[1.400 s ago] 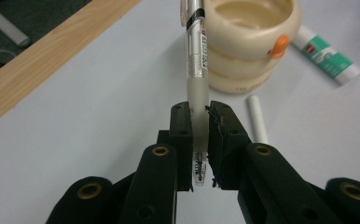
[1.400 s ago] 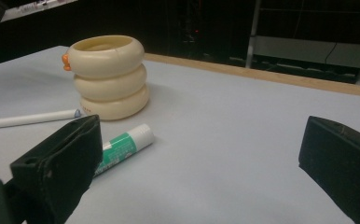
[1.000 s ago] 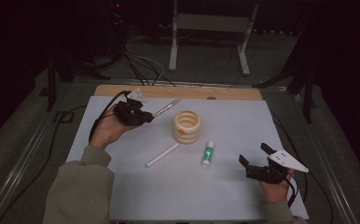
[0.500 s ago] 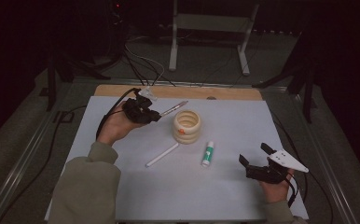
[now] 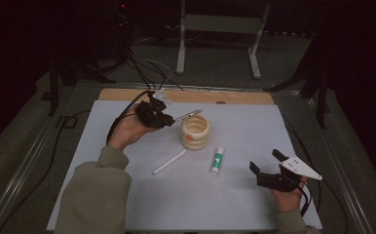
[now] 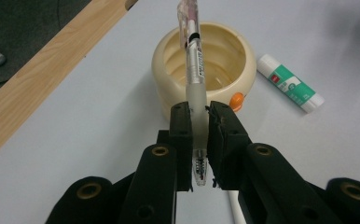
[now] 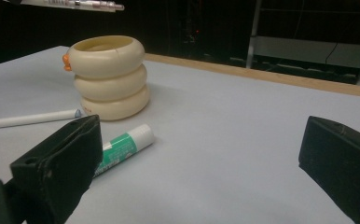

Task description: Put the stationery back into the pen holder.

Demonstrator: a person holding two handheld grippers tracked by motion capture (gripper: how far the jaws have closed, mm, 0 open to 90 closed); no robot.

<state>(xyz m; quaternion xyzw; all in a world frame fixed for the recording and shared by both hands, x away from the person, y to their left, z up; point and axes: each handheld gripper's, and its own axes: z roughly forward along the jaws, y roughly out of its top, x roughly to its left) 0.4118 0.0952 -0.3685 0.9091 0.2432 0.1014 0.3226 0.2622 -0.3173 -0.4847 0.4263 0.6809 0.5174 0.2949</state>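
Observation:
A cream ringed cup [image 5: 195, 132] [image 6: 206, 70] [image 7: 108, 74] with a small orange knob stands mid-table. My left gripper [image 5: 167, 120] [image 6: 198, 140] is shut on a clear pen [image 5: 188, 115] [image 6: 194, 65] [image 7: 73, 4], held just left of the cup with the pen's far end over the cup's rim. A white pen [image 5: 169, 162] [image 7: 29, 118] lies in front of the cup. A green-and-white glue stick [image 5: 217, 160] [image 6: 290, 84] [image 7: 122, 147] lies to the cup's right. My right gripper [image 5: 265, 162] [image 7: 201, 154] stands open near the front right, with nothing between its fingers.
A white sheet [image 5: 244, 204] covers the table, with a wooden strip [image 5: 235, 97] along its far edge. Cables [image 5: 147, 63] and a metal stand [image 5: 215, 44] are on the floor beyond. A cable [image 5: 305, 200] trails from the right gripper.
My left gripper has carried the clear pen to the right, toward the cup, so the pen's end is now over the rim. The right hand has stayed still.

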